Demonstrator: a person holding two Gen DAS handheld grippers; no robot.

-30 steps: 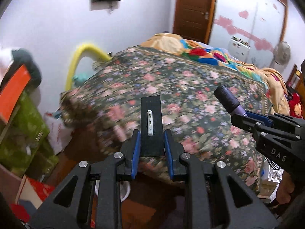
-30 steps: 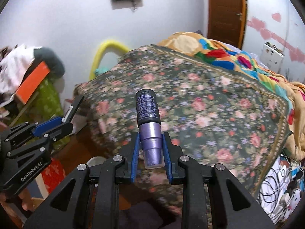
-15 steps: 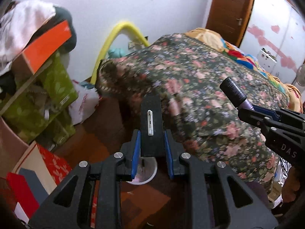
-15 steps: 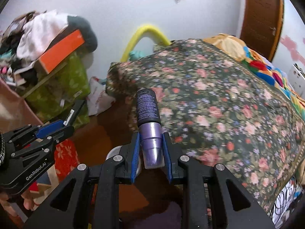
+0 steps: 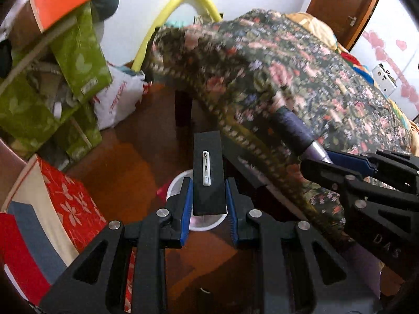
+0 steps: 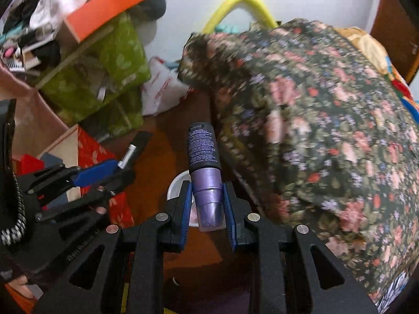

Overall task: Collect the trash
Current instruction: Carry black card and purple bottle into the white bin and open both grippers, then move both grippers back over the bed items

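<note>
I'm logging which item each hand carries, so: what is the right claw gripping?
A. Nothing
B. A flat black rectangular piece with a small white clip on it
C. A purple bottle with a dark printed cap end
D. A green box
C: in the right wrist view the right claw has its blue pads pressed on the purple bottle, dark printed end pointing away.

Left wrist view: looks steeply down along its fingers at the floor [image 5: 125, 157]; bed [image 5: 301, 78] at 1 o'clock, boxes [image 5: 65, 60] at 10 o'clock, white bin [image 5: 178, 180] close below.
Right wrist view: same downward facing, from just right. Shared: bin [image 6: 176, 185], bed [image 6: 327, 117], boxes [image 6: 104, 60], floor [image 6: 162, 136].
</note>
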